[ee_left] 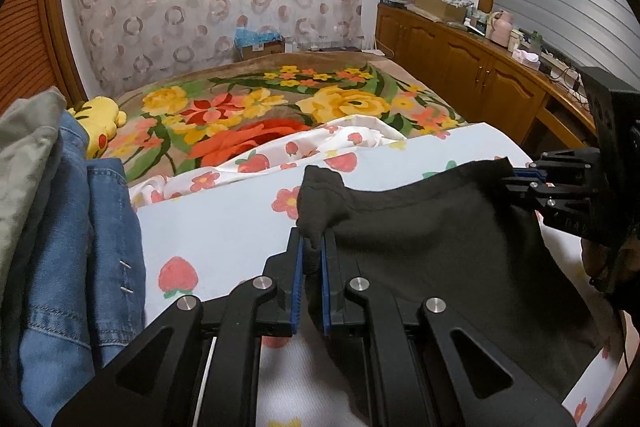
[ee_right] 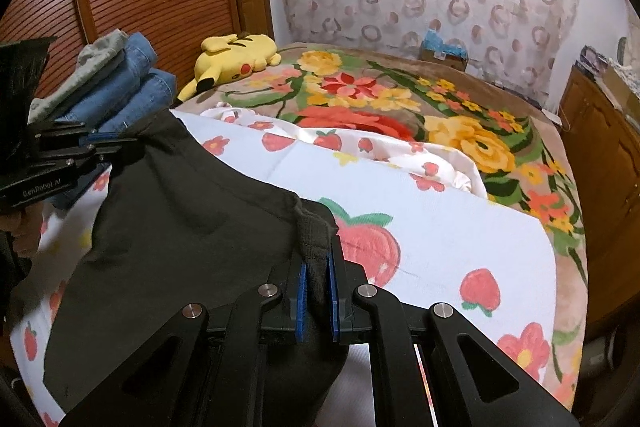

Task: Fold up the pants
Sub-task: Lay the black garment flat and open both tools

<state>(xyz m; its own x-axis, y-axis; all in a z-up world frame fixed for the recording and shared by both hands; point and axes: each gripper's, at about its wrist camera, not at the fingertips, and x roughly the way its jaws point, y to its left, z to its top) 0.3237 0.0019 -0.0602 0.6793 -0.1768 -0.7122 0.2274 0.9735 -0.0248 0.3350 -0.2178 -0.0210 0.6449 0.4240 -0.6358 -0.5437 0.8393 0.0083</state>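
Dark pants (ee_right: 180, 211), a corner pinched tight in each claw, left (ee_left: 311, 259) and right (ee_right: 318, 279); "GenRobot.AI" on left claw's body.

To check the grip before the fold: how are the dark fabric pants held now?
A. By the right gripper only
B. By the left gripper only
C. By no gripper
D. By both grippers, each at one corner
D: the left gripper and the right gripper each have jaws shut on a corner of the dark fabric pants.

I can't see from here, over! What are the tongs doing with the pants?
Left tongs and right tongs both shut on black pants. Pants stretched between, over strawberry sheet. Nothing in the way.
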